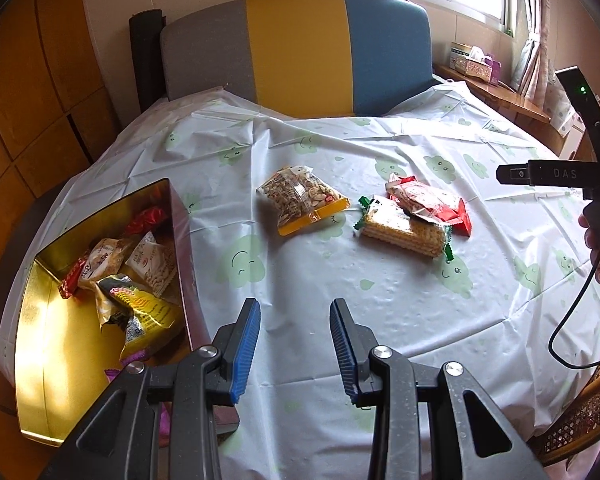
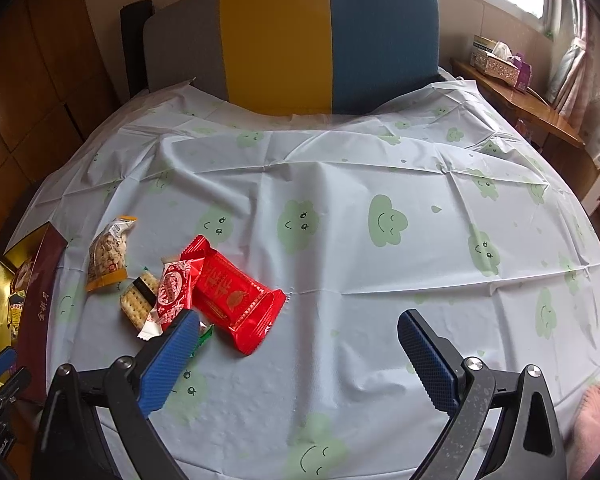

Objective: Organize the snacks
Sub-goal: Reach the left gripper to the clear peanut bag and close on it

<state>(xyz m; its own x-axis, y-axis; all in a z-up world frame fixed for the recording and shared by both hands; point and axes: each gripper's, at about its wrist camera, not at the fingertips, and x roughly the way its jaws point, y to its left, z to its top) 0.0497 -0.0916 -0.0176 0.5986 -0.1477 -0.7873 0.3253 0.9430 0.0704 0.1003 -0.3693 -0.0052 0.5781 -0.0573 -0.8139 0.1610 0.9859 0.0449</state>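
A gold tin box (image 1: pixel 40 320) with several snack packets inside sits at the table's left edge; it also shows in the right wrist view (image 2: pixel 4 300). On the cloth lie a clear nut packet with an orange end (image 1: pixel 302 204) (image 2: pixel 108 252), a cracker pack (image 1: pixel 404 228) (image 2: pixel 138 304), and red wrapped snacks (image 1: pixel 428 204) (image 2: pixel 236 300) resting partly on the crackers. My left gripper (image 1: pixel 294 308) is open and empty, just right of the box. My right gripper (image 2: pixel 300 320) is open and empty, its left finger (image 2: pixel 172 356) beside the red snacks.
A white tablecloth with green clouds (image 2: pixel 380 220) covers the round table. A chair back in grey, yellow and blue (image 1: pixel 300 56) stands behind it. A wooden shelf with tissue boxes (image 1: pixel 476 64) is at the right. A wicker chair (image 1: pixel 588 420) is at the near right.
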